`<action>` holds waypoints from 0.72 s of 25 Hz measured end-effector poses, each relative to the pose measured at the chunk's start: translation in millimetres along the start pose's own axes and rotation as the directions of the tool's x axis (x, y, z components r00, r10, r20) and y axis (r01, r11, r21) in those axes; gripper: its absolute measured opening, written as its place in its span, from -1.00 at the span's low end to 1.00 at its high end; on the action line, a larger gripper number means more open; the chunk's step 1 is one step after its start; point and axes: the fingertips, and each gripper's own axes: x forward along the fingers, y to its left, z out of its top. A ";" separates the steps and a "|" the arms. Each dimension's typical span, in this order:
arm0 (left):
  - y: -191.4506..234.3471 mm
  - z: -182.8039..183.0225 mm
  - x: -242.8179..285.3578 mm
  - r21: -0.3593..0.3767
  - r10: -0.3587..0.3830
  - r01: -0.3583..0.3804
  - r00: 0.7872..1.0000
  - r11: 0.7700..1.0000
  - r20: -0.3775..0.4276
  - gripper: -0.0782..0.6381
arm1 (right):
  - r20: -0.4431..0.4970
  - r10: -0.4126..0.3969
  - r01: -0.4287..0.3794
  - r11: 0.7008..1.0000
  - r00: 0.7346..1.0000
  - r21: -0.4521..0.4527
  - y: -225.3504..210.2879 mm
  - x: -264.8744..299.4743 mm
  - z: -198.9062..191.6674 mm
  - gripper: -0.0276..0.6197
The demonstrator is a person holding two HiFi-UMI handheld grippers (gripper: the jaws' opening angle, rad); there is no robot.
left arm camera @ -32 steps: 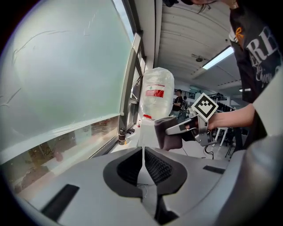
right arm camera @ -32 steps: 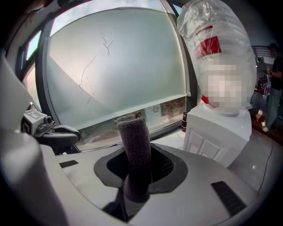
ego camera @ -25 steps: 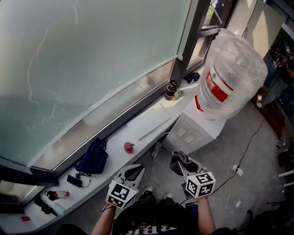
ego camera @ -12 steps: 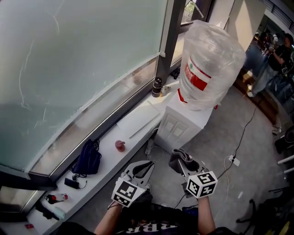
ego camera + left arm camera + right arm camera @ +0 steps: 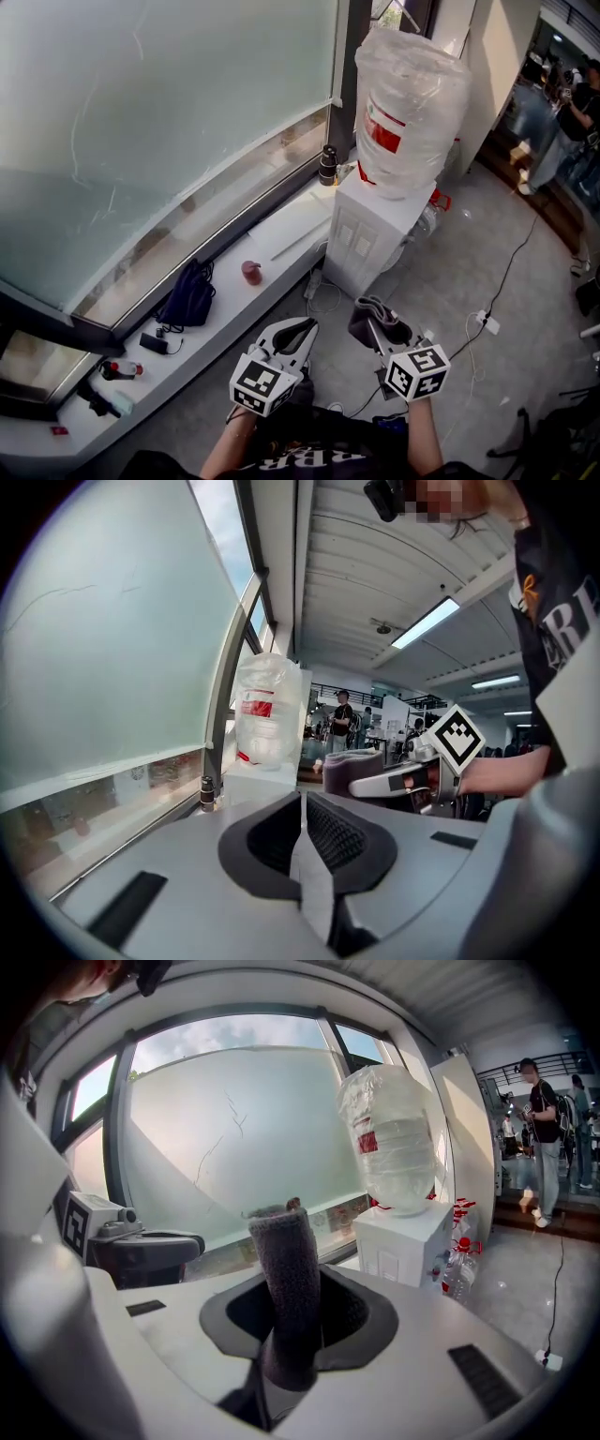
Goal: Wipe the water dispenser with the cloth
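Note:
The water dispenser [image 5: 364, 242] is a white cabinet against the window ledge, with a plastic-wrapped bottle [image 5: 407, 108] on top. It stands well ahead of both grippers. In the right gripper view the dispenser [image 5: 405, 1237] lies ahead to the right. My right gripper [image 5: 379, 332] is shut on a rolled grey cloth [image 5: 371, 316], and this cloth [image 5: 287, 1269] sticks up between the jaws of that gripper [image 5: 292, 1312]. My left gripper [image 5: 292, 331] sits beside it, jaws together with nothing between them. Past the left gripper [image 5: 302, 806], its view shows the bottle [image 5: 266, 722] far ahead.
A white window ledge [image 5: 281, 234] runs along the glass and bears a dark blue bag [image 5: 190, 298], a small red object [image 5: 251, 272] and a dark bottle [image 5: 327, 166]. Cables and a power strip [image 5: 487, 323] lie on the floor. Red-capped bottles [image 5: 460, 1265] stand by the dispenser. People [image 5: 553, 94] stand far right.
The view has swung, so the dispenser now sits nearer the centre. Both grippers stay low in the frame, and the right one still holds the cloth.

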 end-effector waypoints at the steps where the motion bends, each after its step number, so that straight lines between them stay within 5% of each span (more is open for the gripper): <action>1: -13.0 -1.1 -4.7 0.003 0.002 -0.002 1.000 1.000 0.000 -0.70 | 0.005 0.009 -0.009 1.000 1.000 0.001 1.6 -9.9 -2.4 -0.58; 18: -147.5 -28.9 -55.5 0.018 0.083 -0.083 0.997 0.996 0.005 -0.70 | 0.035 0.134 -0.132 0.989 0.990 -0.063 22.4 -123.6 -47.8 -0.59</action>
